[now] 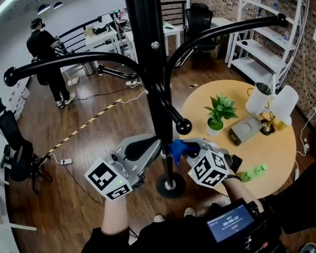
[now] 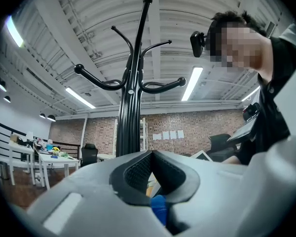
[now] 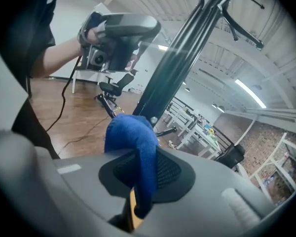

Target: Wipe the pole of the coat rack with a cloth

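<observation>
Two grippers low beside coat-rack pole [image 1: 157, 88]: right gripper [image 3: 138, 168] clamps blue cloth [image 3: 132, 135], left gripper [image 2: 151, 157] closed on nothing; wiping looks barely begun, so next press cloth to pole and stroke.

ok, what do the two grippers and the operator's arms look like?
The left gripper and right gripper match: light grey plastic shells, with black mesh-textured pads lining a V-shaped mouth. Each carries a white cube printed with black square markers. A black cable hangs from the left gripper. The person wears a black top; the forearms are bare.
</observation>
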{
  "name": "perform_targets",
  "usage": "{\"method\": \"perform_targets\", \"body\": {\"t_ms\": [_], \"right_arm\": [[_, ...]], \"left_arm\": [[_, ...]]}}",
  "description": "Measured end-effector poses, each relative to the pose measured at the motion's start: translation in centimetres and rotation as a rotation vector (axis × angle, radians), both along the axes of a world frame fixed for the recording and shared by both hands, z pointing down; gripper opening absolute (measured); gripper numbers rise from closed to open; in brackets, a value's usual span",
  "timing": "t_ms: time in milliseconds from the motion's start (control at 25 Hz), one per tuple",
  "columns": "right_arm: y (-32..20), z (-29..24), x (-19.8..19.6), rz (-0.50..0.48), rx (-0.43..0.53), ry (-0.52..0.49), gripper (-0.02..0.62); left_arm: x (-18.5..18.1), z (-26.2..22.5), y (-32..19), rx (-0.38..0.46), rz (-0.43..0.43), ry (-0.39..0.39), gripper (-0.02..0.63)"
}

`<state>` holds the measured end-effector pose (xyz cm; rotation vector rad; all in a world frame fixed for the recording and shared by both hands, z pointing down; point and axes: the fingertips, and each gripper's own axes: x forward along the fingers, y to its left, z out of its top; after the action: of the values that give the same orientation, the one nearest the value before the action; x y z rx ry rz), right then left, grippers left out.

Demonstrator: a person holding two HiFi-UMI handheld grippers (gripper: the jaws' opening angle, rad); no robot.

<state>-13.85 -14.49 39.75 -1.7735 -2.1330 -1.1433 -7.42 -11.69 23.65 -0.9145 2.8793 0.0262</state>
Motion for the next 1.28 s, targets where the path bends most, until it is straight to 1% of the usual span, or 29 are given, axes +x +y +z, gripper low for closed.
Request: {"method": "perform_targets", "body": {"t_ms": [80,160,200,240,280,360,440,520,600,680,760,880,960,1160,1200,1280], "right_arm": [[1.1,-0.7,0.2,-0.002,-0.06,0.025,0.044],[1.4,-2.4,0.0,0.019,-0.13,0.012,0.044],[1.4,-3.9,-0.2,0.034,-0.18,0.001,0.044],[1.3,-5.9,-0.4,0.046,-0.25,-0.008,0.044],[1.2,-8.5,-0.5,0.054,-0.341,-0.014,0.044],[1.1,-14.5,-0.5,0.054,-0.554,-0.026,0.044],[0.9,-20.3,-0.6,0.046,-0.737,-0.051,0.044],[0.7,-25.0,-1.1,0.039,-0.871,-0.07,0.044],[0.5,-29.0,-1.1,0.011,-0.98,-0.072,0.044],[0.0,-32.5,-1.0,-0.015,-1.064,-0.085,0.044],[-1.1,-35.4,-1.2,-0.021,-1.138,-0.089,0.044],[-3.4,-38.2,-1.9,-0.011,-1.229,-0.055,0.044],[-5.4,-39.5,-2.3,0.01,-1.276,-0.057,0.044],[-12.9,-43.1,-2.8,0.083,-1.45,-0.141,0.044],[-14.2,-43.6,-2.9,0.098,-1.475,-0.159,0.044],[-15.5,-44.1,-3.0,0.122,-1.488,-0.182,0.044]], "left_arm": [[0.3,-0.1,0.7,-0.005,-0.019,-0.001,0.0],[0.6,-0.4,1.5,-0.007,-0.04,-0.007,0.0],[0.8,-0.5,1.9,-0.008,-0.05,-0.01,0.0],[0.8,-0.7,2.3,-0.009,-0.06,-0.014,0.0],[0.9,-0.9,2.6,-0.011,-0.068,-0.019,0.0],[0.9,-1.3,3.1,-0.013,-0.08,-0.03,0.0],[0.7,-1.8,3.1,-0.018,-0.082,-0.044,0.0],[0.6,-2.3,2.7,-0.03,-0.075,-0.06,0.0],[0.4,-3.0,2.3,-0.048,-0.066,-0.078,0.0],[0.3,-3.6,2.0,-0.064,-0.063,-0.099,0.0],[0.1,-4.3,1.9,-0.072,-0.059,-0.12,0.0],[0.2,-4.9,2.2,-0.082,-0.062,-0.137,0.0],[0.3,-5.3,2.6,-0.085,-0.07,-0.143,0.0],[-0.4,-6.3,2.7,-0.082,-0.066,-0.168,0.0],[-0.5,-6.3,2.6,-0.083,-0.06,-0.169,0.0],[-0.7,-6.2,2.1,-0.084,-0.043,-0.169,0.0]]}}
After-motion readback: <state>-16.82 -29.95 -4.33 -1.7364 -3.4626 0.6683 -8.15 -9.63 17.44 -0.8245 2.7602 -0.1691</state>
